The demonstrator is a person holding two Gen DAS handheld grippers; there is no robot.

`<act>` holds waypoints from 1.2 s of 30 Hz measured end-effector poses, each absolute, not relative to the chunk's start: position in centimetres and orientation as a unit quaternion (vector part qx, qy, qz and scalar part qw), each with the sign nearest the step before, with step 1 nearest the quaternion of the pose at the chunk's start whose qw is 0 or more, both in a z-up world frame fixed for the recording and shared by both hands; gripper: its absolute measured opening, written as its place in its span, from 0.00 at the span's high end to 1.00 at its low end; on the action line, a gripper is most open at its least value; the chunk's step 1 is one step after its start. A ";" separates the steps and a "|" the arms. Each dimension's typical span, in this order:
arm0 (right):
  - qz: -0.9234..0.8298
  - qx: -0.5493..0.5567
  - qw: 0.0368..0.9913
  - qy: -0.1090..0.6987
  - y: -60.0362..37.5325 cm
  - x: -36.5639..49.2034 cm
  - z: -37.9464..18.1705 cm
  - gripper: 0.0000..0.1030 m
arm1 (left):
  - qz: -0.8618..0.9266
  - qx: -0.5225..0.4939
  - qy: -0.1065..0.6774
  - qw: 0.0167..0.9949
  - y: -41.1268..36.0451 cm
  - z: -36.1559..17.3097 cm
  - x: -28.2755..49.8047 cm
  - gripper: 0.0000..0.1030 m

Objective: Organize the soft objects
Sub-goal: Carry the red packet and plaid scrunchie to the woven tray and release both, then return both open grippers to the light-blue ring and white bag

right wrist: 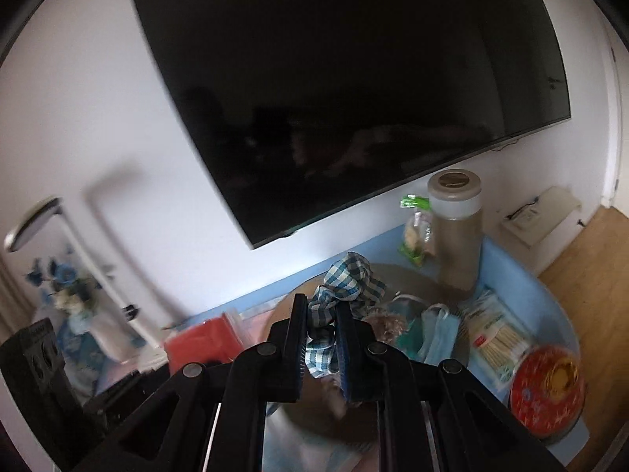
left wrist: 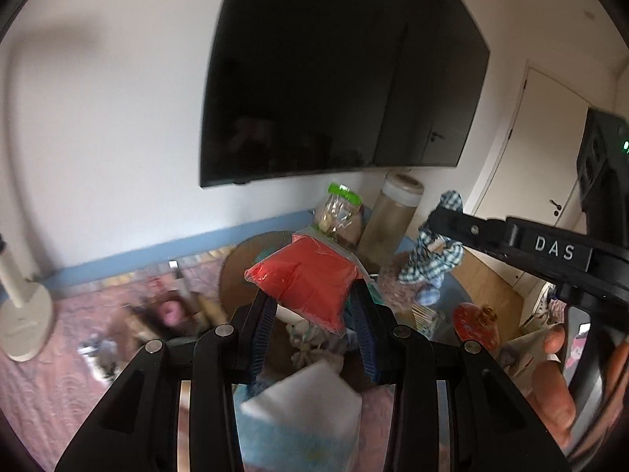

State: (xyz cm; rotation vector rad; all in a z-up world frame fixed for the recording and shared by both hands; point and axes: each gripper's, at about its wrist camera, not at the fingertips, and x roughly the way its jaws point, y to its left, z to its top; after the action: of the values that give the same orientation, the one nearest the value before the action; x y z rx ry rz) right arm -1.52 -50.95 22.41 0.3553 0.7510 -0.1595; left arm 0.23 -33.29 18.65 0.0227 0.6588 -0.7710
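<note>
My left gripper is shut on a red soft pack in clear plastic wrap and holds it up above a round brown tray. The same red pack shows low at the left in the right wrist view. My right gripper is shut on a blue-and-white checked cloth and holds it above the tray. In the left wrist view the right gripper and the hanging checked cloth are at the right.
A large black TV hangs on the wall. On the round blue table are a tall beige canister, a green-topped snack bag, face masks, a cotton swab pack and a red tin. A white lamp base stands left.
</note>
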 end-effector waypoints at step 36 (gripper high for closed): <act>-0.037 0.276 0.859 0.429 -51.4 -3.2 18.5 0.41 | -0.337 0.002 0.301 0.892 -25.2 20.6 -4.9 0.27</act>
State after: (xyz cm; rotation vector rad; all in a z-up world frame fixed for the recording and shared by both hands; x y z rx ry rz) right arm -3.19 -51.36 18.51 0.5785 0.9016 -0.0771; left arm -4.88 -25.22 20.62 0.0037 0.6242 -0.6999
